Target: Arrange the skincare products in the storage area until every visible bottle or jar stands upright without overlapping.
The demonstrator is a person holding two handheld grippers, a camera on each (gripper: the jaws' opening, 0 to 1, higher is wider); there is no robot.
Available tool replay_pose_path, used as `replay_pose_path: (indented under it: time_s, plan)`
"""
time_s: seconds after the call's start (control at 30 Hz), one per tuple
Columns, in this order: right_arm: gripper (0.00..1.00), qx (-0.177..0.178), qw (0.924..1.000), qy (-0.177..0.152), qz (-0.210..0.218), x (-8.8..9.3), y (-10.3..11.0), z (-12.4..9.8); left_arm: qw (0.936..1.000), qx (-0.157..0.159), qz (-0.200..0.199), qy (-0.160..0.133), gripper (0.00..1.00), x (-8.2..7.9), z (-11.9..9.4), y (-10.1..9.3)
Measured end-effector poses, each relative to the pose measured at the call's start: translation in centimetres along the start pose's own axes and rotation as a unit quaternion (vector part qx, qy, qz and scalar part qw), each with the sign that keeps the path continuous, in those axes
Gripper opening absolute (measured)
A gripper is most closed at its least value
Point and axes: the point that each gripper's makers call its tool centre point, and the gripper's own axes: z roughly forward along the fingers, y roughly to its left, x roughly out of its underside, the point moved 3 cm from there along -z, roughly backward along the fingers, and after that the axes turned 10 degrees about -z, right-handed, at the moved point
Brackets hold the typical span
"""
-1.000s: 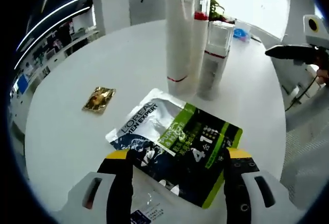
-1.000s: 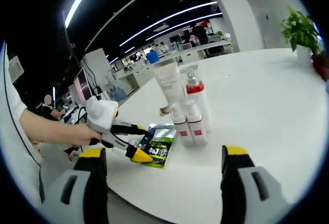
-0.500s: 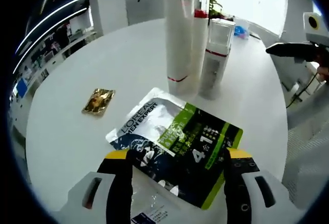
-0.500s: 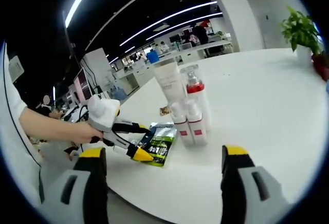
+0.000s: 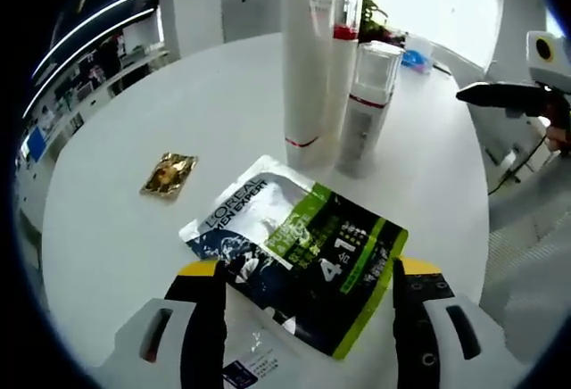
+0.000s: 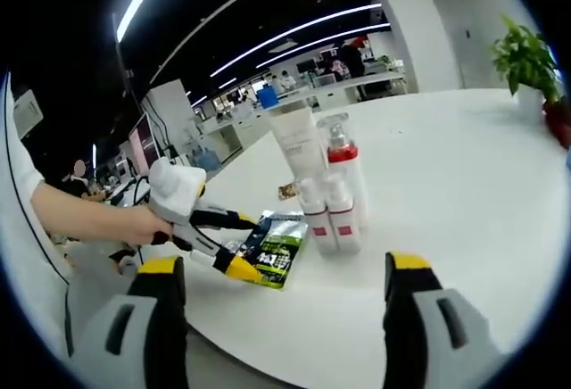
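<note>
— Bottles (image 5: 335, 77) are standing close together on the round white table (image 5: 116, 219), past the far end of the flat packet (image 5: 294, 251). We count a tall white tube (image 5: 302, 59), a clear bottle with a red band (image 5: 341, 68) behind it, and a shorter pump bottle (image 5: 366, 108) beside them.

— Where is our left gripper (image 5: 303, 273)?

— Low over the near end of the packet. Its jaws are wide apart, one on each side of the packet, and we hold nothing. The packet lies flat, with its long side running slantwise across the gap between the jaws.

— And our right gripper (image 6: 285, 273)?

— Well away from the bottles, also wide open with nothing in it. In the right gripper view the left gripper (image 6: 227, 237) is by the packet (image 6: 272, 251), so our left one is much nearer to it.

— Are the bottles touching each other?

— We can't tell. They look pressed together in both views, and the tube hides part of the red-band bottle. From the right we see two small white bottles with red bands (image 6: 330, 215) in front, so one may be hidden on the left side.

— Anything else hard to see?

— The tops of the tall ones are cut off in the left gripper view. A small gold wrapper (image 5: 168, 173) lies apart from it all; we can't make out what it is. A white card (image 5: 254, 362) peeks out under the near end of the packet.
</note>
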Motion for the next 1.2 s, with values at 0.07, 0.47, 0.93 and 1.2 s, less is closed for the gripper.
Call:
replay_pose_path:
  time_s: [0.07,0.47,0.93,1.2]
  plan:
    - [0.93,0.002,1.0,-0.001,-0.002,-0.1,0.0,-0.1,1.0,0.002,-0.002,-0.002,0.75,0.1,-0.4,-0.1]
    - [0.93,0.002,0.9998,-0.002,-0.017,-0.4,0.5,-0.4,0.9994,0.01,-0.024,-0.021,0.8,0.5,-2.9,-0.8]
    - [0.94,-0.011,0.9995,0.0,-0.029,-0.7,2.0,-0.6,0.9981,0.014,-0.052,-0.032,0.85,2.9,-6.7,-0.9]
    - [0.95,-0.011,0.9995,0.004,-0.031,-0.6,2.3,-0.9,0.9956,0.004,-0.082,-0.045,0.88,4.3,-9.4,-0.4]
